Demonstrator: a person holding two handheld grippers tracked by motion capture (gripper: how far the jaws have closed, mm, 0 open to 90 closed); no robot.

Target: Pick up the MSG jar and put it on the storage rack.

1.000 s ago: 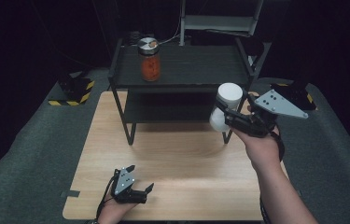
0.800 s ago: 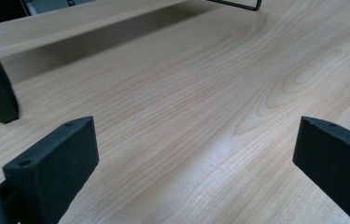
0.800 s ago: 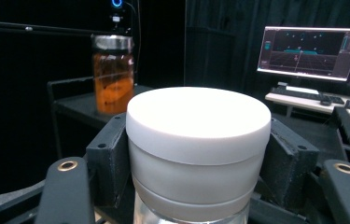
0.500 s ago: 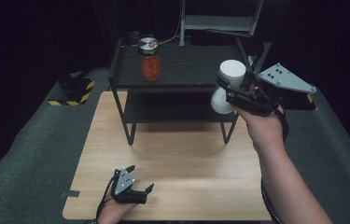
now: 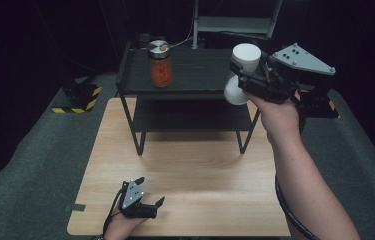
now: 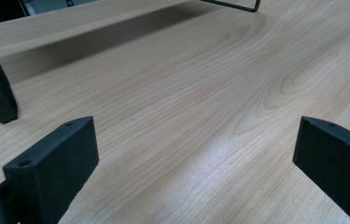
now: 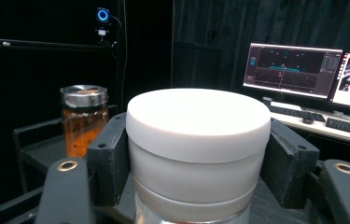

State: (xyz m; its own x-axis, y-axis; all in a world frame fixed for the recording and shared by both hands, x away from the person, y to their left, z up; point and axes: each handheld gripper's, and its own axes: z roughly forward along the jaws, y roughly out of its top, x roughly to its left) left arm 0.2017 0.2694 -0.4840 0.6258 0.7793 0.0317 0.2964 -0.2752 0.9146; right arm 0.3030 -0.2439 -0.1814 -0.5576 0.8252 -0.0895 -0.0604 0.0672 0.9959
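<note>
Clamped around the white-lidded jar (image 7: 196,154), my right gripper (image 5: 247,75) is holding it up in the air at about two o'clock over the table (image 5: 185,175), level with the right end of the black shelf rack's (image 5: 195,75) top tier. Its two jaws are pressing on either side of the jar just under the white lid (image 7: 198,123), which is sitting upright between them in the right gripper view, and glass is showing below the white band. I am finding no writing or label on that lid or on the part of the jar I can see. At about eleven o'clock on the same top tier, a glass jar with orange contents (image 5: 159,64) and a metal lid is standing well apart from mine; any print on it is too small for me to read. Down at seven o'clock, my left gripper (image 5: 147,192) is resting low on the wooden table with its jaws spread wide, nothing between them but bare wood.
</note>
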